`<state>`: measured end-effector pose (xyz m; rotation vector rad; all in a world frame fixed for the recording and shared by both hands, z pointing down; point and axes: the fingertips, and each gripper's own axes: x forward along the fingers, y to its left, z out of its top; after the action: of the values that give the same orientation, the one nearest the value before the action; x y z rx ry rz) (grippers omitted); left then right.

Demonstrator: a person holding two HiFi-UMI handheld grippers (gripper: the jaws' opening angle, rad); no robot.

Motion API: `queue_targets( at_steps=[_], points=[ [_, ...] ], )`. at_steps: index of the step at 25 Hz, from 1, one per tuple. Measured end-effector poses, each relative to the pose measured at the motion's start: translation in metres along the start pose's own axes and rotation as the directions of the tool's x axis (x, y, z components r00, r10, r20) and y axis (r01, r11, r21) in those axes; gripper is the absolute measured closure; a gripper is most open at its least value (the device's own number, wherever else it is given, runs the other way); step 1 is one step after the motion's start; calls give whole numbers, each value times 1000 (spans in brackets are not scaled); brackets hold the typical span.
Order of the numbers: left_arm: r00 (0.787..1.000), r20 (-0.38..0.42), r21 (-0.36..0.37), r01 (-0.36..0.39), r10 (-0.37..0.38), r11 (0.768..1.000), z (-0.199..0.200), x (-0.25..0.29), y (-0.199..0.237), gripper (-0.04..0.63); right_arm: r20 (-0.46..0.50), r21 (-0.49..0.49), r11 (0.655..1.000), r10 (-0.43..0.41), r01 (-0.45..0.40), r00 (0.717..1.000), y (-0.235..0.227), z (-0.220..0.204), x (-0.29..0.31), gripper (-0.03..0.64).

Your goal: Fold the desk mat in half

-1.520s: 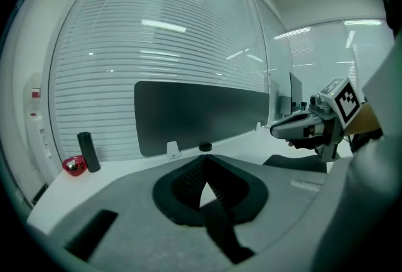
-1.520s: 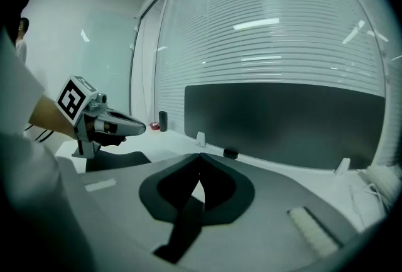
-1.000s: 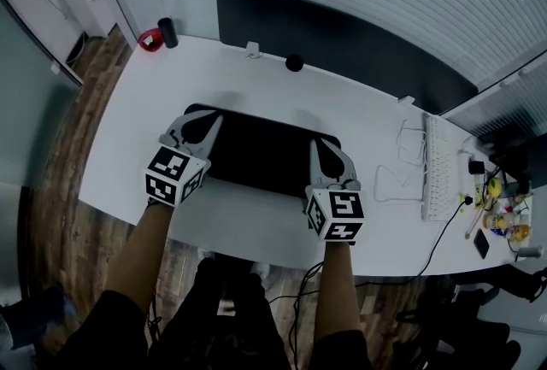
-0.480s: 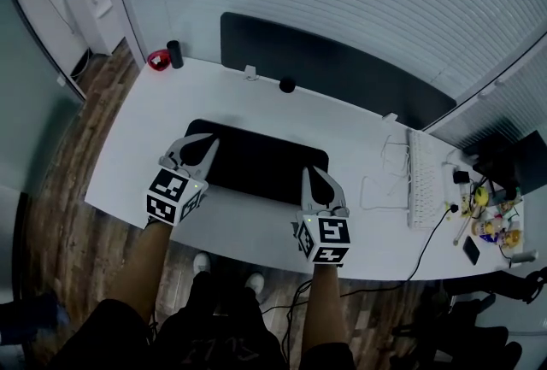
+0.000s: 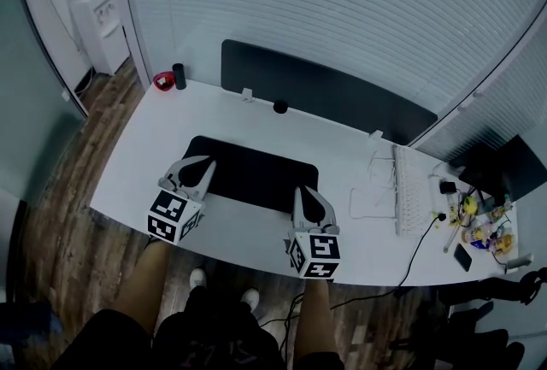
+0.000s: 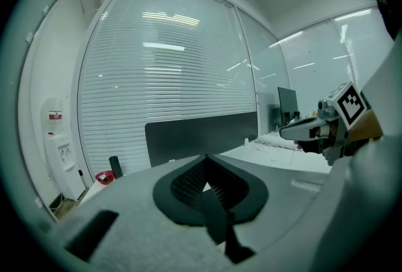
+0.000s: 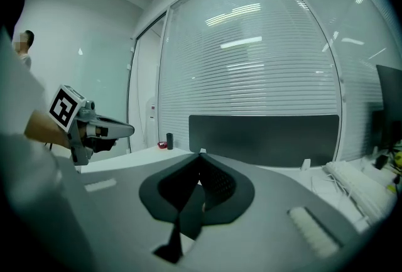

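The left gripper (image 5: 207, 163) has its jaws pressed together on the near edge of the desk mat (image 5: 256, 174). In the left gripper view (image 6: 205, 156) a thin dark strip of the mat (image 6: 215, 217) is pinched between the ribbed pads and droops below them. The right gripper (image 5: 300, 190) is likewise clamped on the same near edge, close to the mat's right corner. Its own view (image 7: 201, 155) shows a dark flap of mat (image 7: 187, 217) caught between the closed jaws and hanging down. Each gripper shows in the other's view, off to the side at about the same height. The black mat lies lengthwise across the middle of the white desk (image 5: 248, 116), its far edge flat on the surface. A white keyboard (image 5: 402, 193) sits well to the right of the mat. A dark partition panel (image 5: 325, 91) stands along the desk's far edge, with a black cylinder (image 5: 179, 75) and a small red object (image 5: 162, 81) at the far left corner. Behind the desk hang closed blinds (image 5: 342, 9), and a water dispenser (image 5: 96, 14) stands on the floor to the left.
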<state>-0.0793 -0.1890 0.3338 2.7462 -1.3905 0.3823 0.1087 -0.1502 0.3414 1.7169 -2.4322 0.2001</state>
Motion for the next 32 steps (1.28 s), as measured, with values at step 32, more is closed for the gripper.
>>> queue_targets(
  at_steps=[32],
  points=[
    [995, 76, -19, -61, 62, 998, 14, -71, -54, 594, 92, 14, 1000, 9, -10, 996, 24, 19, -68, 607]
  ],
)
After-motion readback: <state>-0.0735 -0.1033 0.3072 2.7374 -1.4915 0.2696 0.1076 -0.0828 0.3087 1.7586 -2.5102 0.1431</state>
